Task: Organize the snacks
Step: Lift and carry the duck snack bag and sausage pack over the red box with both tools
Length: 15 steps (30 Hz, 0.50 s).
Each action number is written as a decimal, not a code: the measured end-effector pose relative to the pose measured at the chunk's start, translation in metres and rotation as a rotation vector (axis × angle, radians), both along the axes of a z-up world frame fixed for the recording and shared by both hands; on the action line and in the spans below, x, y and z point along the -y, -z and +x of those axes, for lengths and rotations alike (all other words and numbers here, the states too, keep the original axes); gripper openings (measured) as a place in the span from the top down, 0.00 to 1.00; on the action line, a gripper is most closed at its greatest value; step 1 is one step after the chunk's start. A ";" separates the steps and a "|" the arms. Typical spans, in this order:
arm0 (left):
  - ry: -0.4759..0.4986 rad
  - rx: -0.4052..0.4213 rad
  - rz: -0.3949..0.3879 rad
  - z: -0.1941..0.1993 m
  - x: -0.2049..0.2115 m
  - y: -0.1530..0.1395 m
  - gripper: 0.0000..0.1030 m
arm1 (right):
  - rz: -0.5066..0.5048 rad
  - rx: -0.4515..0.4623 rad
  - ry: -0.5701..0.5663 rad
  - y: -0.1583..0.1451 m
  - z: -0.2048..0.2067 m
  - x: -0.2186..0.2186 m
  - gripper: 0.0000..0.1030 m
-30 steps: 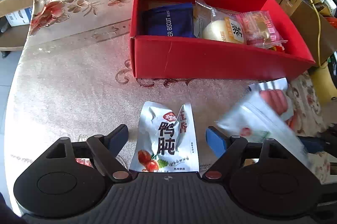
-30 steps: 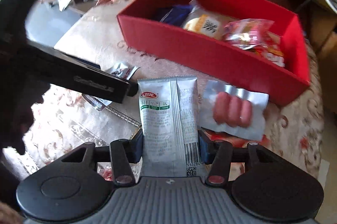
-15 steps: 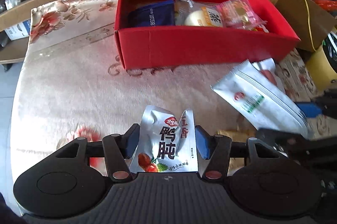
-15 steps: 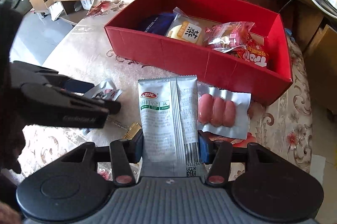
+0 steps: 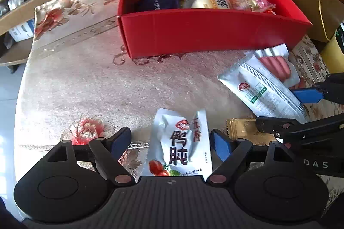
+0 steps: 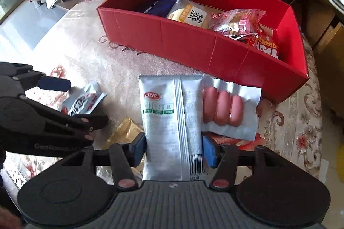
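A silver duck-gizzard pouch [image 5: 182, 143] lies flat on the floral tablecloth. My left gripper [image 5: 169, 138] straddles it, its jaws opening, with a gap between each blue pad and the pouch. My right gripper [image 6: 174, 149] has a white snack packet [image 6: 169, 112] standing between its pads. Its jaws are opening, and the pads still touch the packet's edges. From the left wrist the packet [image 5: 258, 89] hangs slanted just above the cloth. The red box [image 6: 193, 46] stands behind, with several snacks in it.
A three-sausage pack [image 6: 223, 110] lies right of the white packet, and a gold wrapper [image 6: 124, 132] lies between the grippers. In the box are a blue biscuit pack [image 5: 159, 3] and a bun [image 6: 189, 13]. Shelves and cables run behind. The table edge curves on the left.
My left gripper closed around the silver pouch, then spread wide again with the pouch still on the table. The right gripper's pads have eased apart slightly around the white packet.
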<state>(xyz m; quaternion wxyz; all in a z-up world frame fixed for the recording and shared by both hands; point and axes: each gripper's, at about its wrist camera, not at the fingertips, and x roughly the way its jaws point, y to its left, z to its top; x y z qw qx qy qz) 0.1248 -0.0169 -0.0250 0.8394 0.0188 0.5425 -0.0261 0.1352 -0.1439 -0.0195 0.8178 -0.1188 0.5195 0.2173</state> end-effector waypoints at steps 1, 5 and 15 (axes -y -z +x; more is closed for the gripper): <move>-0.004 0.001 -0.006 0.000 -0.002 0.000 0.18 | 0.011 -0.006 0.002 0.001 0.002 0.001 0.40; 0.015 0.001 -0.006 -0.002 -0.001 -0.001 0.18 | 0.047 -0.046 0.034 0.003 0.007 0.008 0.40; 0.038 0.012 -0.018 -0.008 0.002 -0.006 0.40 | 0.075 -0.042 0.027 -0.005 -0.003 0.009 0.48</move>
